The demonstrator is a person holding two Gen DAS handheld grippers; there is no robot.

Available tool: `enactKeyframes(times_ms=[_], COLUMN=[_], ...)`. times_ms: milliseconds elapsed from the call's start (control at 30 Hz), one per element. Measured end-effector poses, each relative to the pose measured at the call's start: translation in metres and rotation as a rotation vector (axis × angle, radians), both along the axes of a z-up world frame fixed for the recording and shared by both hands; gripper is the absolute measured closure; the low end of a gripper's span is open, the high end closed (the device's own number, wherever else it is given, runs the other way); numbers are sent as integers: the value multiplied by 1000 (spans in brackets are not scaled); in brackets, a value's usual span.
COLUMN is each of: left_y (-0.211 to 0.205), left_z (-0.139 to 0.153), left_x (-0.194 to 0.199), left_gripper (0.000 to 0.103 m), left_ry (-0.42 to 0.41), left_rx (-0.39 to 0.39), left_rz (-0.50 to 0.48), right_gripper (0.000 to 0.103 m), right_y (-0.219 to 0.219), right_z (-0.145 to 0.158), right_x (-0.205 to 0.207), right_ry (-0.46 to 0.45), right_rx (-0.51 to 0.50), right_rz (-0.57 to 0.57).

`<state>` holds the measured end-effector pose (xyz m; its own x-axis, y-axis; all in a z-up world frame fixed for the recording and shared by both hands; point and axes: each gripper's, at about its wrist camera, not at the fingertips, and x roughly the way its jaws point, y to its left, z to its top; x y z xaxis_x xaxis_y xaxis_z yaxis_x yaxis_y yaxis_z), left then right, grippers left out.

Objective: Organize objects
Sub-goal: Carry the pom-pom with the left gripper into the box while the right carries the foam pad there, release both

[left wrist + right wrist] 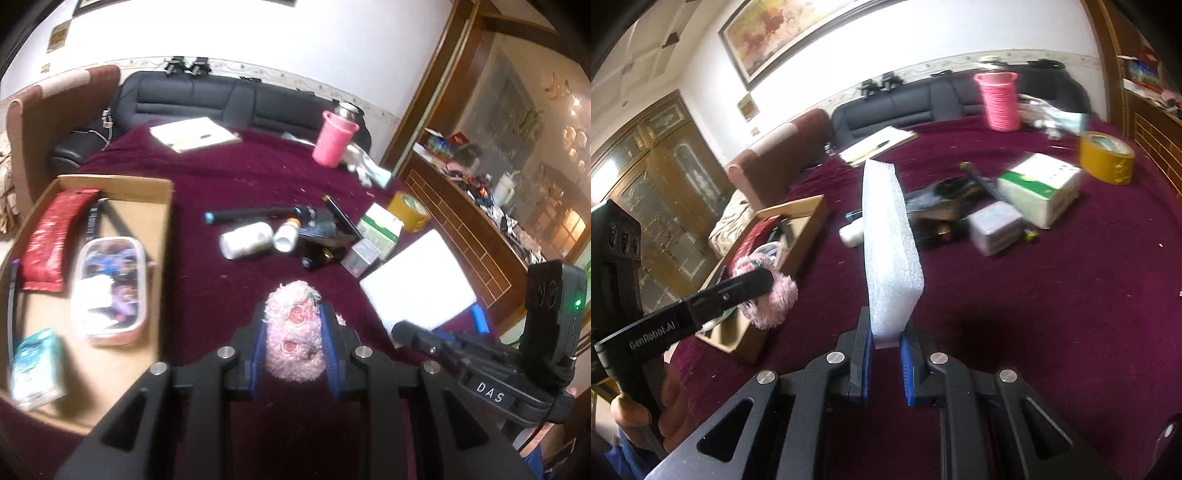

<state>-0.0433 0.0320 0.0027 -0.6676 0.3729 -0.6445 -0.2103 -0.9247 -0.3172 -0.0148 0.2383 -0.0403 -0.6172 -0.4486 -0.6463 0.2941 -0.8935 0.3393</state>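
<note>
Looking along the left gripper (293,332), we find it clamped on the pink fluffy toy (293,328), cardboard box (122,188) lying to its left, while the right gripper (885,341) grips the white foam slab (890,243) upright, farther from that box.

plush toy (293,334): pale pink, red fruit spots
foam block (890,254): white
tabletop (229,280) cloth: dark maroon
cup (334,137): pink
tape roll (1106,157): yellow

Black leather sofa (207,98) far behind maroon tablecloth (229,173); framed painting (783,33) on wall, wooden glass-door cabinet (653,177) left.
</note>
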Motion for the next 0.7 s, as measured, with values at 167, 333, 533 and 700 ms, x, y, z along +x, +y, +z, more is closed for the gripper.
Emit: enactKeyframes(times_ms=[167, 333, 533, 700], left_y=[-47, -104, -138, -153], left_z=[6, -2, -19, -29], left_x=[14, 13, 3, -4], left_gripper=[77, 77, 77, 77], left_ry=[24, 3, -35, -58], left_rx=[13, 56, 85, 84], left_rz=[80, 187, 244, 275], right_gripper=[88, 88, 88, 88], right_y=[-36, -80, -136, -178], right_z=[7, 17, 19, 12], right_x=[6, -6, -49, -88], right_ry=[-3, -18, -75, -132], right_rx=[15, 37, 28, 9], right_rz=[65, 132, 197, 220])
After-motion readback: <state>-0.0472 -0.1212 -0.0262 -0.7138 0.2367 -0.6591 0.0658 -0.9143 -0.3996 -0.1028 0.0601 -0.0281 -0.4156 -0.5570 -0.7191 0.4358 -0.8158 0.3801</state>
